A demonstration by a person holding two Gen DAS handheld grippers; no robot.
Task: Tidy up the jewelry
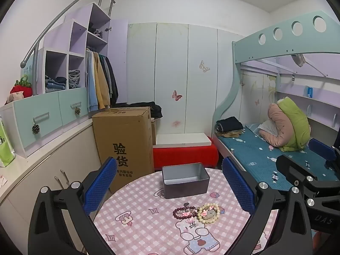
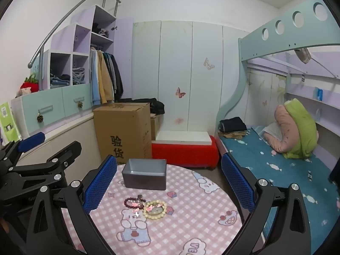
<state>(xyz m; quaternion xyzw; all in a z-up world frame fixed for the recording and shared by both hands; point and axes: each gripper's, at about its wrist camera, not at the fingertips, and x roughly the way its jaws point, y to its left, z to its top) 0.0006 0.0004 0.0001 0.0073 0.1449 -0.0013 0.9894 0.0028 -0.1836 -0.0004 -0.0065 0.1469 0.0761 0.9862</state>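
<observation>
A small heap of jewelry lies on the pink checked round table (image 1: 138,204): a cream bead bracelet (image 1: 209,213) and a dark red bead bracelet (image 1: 182,211) with small pink charms. Behind it stands an open, empty grey tin box (image 1: 185,179). In the right wrist view the cream bracelet (image 2: 154,210), the red bracelet (image 2: 133,203) and the tin (image 2: 145,174) show too. My left gripper (image 1: 170,188) is open and empty, above the table's near side. My right gripper (image 2: 169,183) is open and empty, beside it on the right.
A tall cardboard box (image 1: 125,140) stands behind the table on the left. A red bench with a white board (image 1: 184,152) sits behind it. A bunk bed with a blue sheet (image 1: 265,159) is on the right. A low cabinet (image 1: 42,170) runs along the left.
</observation>
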